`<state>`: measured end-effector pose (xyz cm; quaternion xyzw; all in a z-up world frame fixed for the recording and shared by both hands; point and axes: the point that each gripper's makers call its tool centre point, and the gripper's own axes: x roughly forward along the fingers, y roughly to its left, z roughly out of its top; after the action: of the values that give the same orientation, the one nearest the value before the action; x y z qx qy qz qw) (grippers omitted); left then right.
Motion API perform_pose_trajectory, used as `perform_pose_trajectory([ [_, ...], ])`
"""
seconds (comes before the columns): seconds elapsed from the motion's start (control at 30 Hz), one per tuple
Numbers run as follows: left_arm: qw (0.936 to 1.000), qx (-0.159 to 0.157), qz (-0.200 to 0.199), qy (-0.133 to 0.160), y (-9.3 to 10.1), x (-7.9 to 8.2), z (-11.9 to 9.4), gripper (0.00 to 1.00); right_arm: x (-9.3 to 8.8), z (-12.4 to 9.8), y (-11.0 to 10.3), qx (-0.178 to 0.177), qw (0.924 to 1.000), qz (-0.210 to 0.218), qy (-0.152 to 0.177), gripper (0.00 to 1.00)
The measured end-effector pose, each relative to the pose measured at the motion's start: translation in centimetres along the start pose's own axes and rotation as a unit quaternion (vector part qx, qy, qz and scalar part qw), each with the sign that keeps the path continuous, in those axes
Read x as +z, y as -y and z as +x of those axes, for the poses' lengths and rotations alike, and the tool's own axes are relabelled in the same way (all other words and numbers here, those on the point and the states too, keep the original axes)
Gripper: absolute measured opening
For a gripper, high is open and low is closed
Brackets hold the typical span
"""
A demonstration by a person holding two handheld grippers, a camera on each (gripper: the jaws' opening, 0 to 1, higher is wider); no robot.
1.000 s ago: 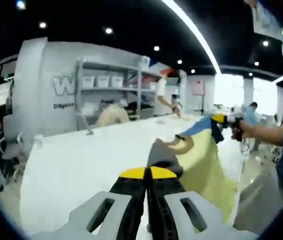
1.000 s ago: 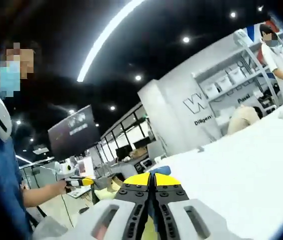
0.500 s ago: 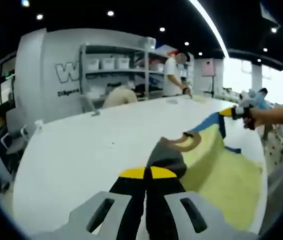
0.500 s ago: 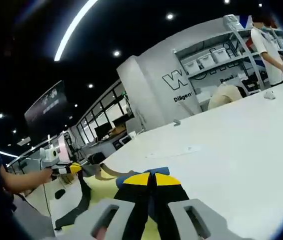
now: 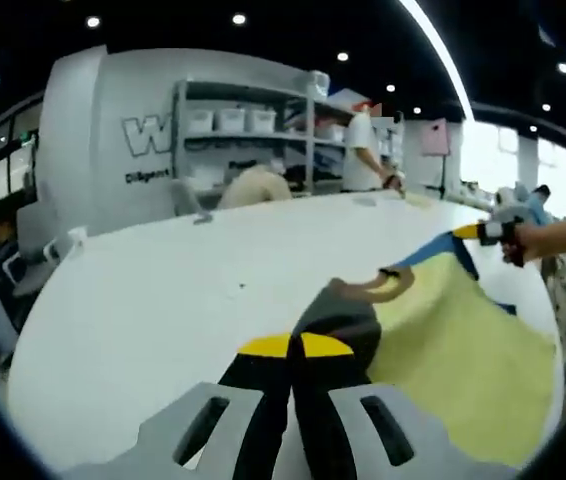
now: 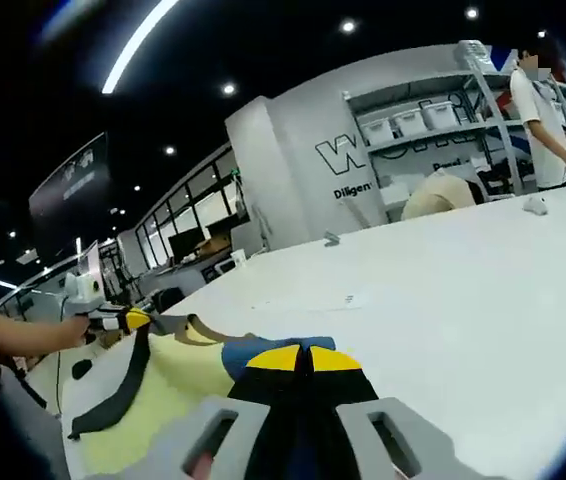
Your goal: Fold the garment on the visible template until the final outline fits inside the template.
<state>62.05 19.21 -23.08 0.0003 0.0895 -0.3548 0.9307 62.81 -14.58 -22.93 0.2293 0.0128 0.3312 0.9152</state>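
Left gripper view: the left gripper [image 5: 295,347] has its yellow-tipped fingers [image 5: 265,347] pressed together, pinching the dark sleeve end of the garment [image 5: 453,340]. From that grip the pale yellow garment stretches across the white counter [image 5: 163,300] toward the right gripper [image 5: 485,230], held in a hand [image 5: 543,240] at the far edge; its long axis runs between the two grippers, the brown collar lying between them. Right gripper view: the right gripper [image 6: 303,357] has its fingers closed on the blue sleeve, and the garment [image 6: 158,395] extends leftward over the counter [image 6: 443,310] to the left gripper [image 6: 131,320]. Shelving [image 5: 253,130] and a standing person [image 6: 543,110] are beyond the counter
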Motion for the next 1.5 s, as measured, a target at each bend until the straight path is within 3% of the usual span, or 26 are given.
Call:
perform_pose_trajectory([
  [0.03,0.9995,0.011,0.01,-0.028,-0.6,-2.3,1.2,0.03,-0.6,0.1,0.6,-0.007,0.9999,0.002,-0.007,0.0],
  [0.13,0.9977,0.022,0.011,-0.063,-1.6,-5.6,2.8,0.03,-2.7,0.6,2.4,-0.029,0.9991,0.008,-0.031,0.0],
  [0.17,0.9963,0.023,0.03,-0.077,-2.3,-7.5,4.0,0.03,-5.1,0.9,3.7,-0.037,0.9972,-0.008,-0.065,0.0],
  [0.27,0.9957,0.028,0.027,-0.084,-2.6,-9.0,5.3,0.04,-7.1,1.5,5.3,-0.044,0.9961,0.014,-0.075,0.0],
  [0.3,0.9954,0.031,0.028,-0.087,-3.0,-9.3,5.7,0.04,-7.3,1.5,6.0,-0.053,0.9955,0.017,-0.076,0.05],
  [0.33,0.9947,0.034,0.026,-0.094,-3.3,-9.8,6.3,0.04,-7.8,1.7,8.0,-0.068,0.9943,0.023,-0.079,0.14],
  [0.4,0.9947,0.036,0.027,-0.092,-3.5,-9.8,6.7,0.06,-8.1,1.8,8.4,-0.072,0.9935,0.012,-0.087,0.28],
  [0.5,0.9948,0.038,0.026,-0.091,-3.7,-9.8,7.5,0.13,-8.5,2.2,9.2,-0.08,0.992,0.0,-0.098,0.14],
  [0.6,0.9948,0.043,0.021,-0.09,-5.7,-10.6,9.5,0.25,-8.9,3.0,10.9,-0.096,0.9902,-0.009,-0.101,0.21],
  [0.7,0.9945,0.046,0.024,-0.09,-6.4,-10.9,10.2,0.37,-9.3,3.6,12.0,-0.097,0.9886,-0.033,-0.11,0.19],
  [0.87,0.9939,0.054,0.014,-0.095,-8.0,-12.2,12.2,0.56,-10.1,4.7,13.7,-0.109,0.9866,-0.036,-0.116,0.18],
  [1.07,0.9939,0.062,0.006,-0.091,-9.4,-12.8,14.2,0.73,-10.1,5.6,15.2,-0.12,0.9836,-0.049,-0.125,0.21],
  [1.23,0.9941,0.074,0.002,-0.079,-10.1,-12.1,16.1,0.9,-9.4,7.2,18.0,-0.142,0.9799,-0.07,-0.12,0.22],
  [1.27,0.9943,0.08,0.001,-0.071,-11.0,-11.6,16.9,0.91,-9.1,7.6,18.3,-0.149,0.9789,-0.079,-0.115,0.22],
  [1.33,0.9941,0.084,0.0,-0.068,-11.2,-11.5,17.3,0.92,-8.9,7.8,18.5,-0.153,0.9789,-0.078,-0.111,0.21],
  [1.37,0.9932,0.095,-0.001,-0.067,-11.9,-11.7,18.2,0.92,-8.7,8.6,19.3,-0.162,0.9802,-0.056,-0.098,0.21],
  [1.5,0.9908,0.103,-0.035,-0.08,-12.1,-12.8,18.8,0.98,-9.6,8.9,19.9,-0.168,0.98,-0.02,-0.104,0.21],
])
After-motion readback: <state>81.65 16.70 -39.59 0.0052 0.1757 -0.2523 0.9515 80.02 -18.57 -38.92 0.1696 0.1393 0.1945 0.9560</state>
